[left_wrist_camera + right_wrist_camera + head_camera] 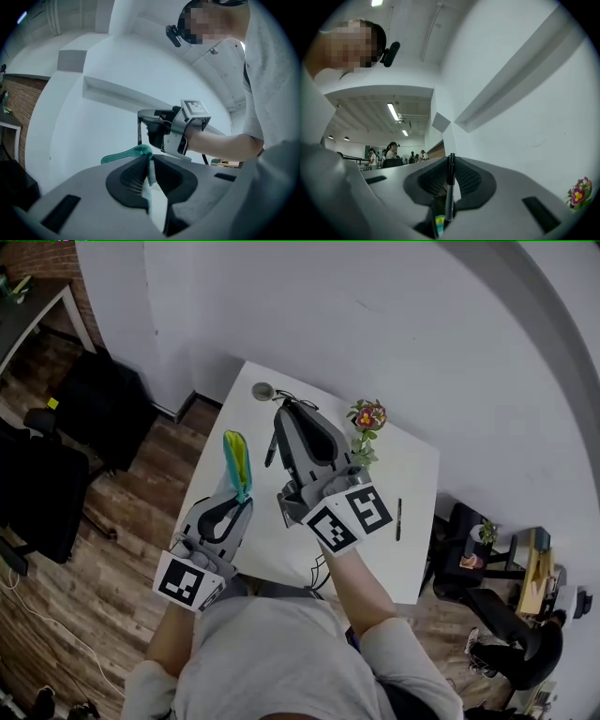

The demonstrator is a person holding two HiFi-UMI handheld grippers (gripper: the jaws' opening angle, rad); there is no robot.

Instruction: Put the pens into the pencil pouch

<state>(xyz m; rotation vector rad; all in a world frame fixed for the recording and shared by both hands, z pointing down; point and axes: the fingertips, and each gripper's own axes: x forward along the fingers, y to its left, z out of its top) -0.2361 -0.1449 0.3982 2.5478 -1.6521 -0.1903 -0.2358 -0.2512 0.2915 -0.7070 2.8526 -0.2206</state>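
We are reaching out over the white surface (412, 465): the left tongs (244, 495) are clenching the teal-yellow pencil pouch (236, 457), the right tongs (279, 420) are grasping a black pen (271, 448) beside it, and a second pen (398, 518) is lying apart.

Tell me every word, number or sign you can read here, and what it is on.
No readable words or numbers anywhere.
The marker cube of the right tool: black-and-white squares, no letters.
The marker cube of the left tool: the same.
The black pen in the right tool: coloured patch by its lower end, too blurred.
The pouch in the left tool: no print shows.
The second pen on the table: too small.
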